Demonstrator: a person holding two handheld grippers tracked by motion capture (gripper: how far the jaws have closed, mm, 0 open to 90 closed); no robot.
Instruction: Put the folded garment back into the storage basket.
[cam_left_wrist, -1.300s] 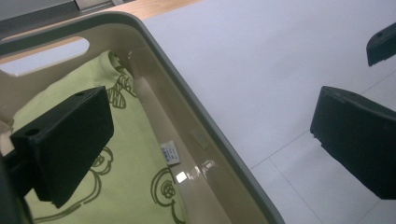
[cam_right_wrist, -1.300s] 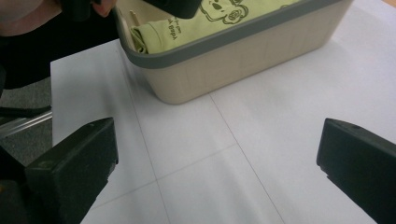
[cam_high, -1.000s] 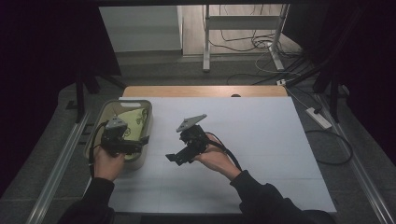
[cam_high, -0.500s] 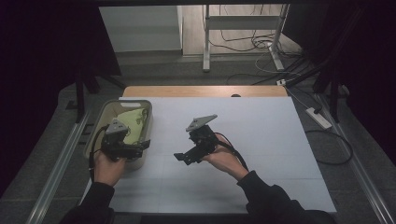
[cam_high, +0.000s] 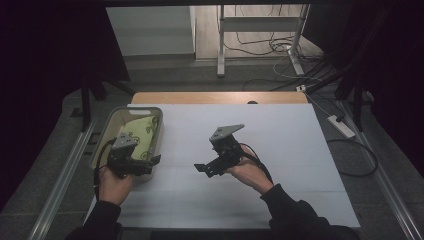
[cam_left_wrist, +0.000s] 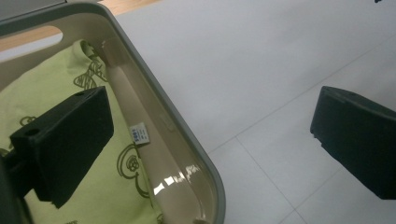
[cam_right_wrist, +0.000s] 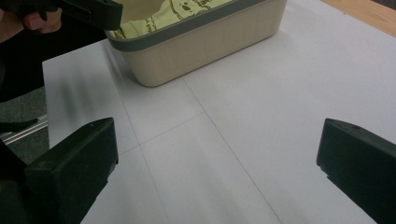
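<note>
A beige basket (cam_high: 156, 116) with a grey rim stands on the left of the white table, and a yellow-green printed cloth (cam_high: 140, 132) lies in it. My left gripper (cam_high: 151, 166) hovers open over the basket's near right corner. In the left gripper view its jaws straddle the rim (cam_left_wrist: 156, 91), one over the cloth (cam_left_wrist: 44, 91) and one over the table. My right gripper (cam_high: 207, 167) is held open above the table's middle, pointing left toward the basket (cam_right_wrist: 201, 51), with nothing between its jaws.
The white tabletop (cam_high: 280, 150) spreads to the right and front of the basket. A wooden strip (cam_high: 220, 97) runs along its far edge. Cables and a power strip (cam_high: 342, 126) lie on the floor to the right. Metal rails flank both sides of the table.
My right gripper has drifted to the right, away from the basket. The left gripper has hardly moved.
</note>
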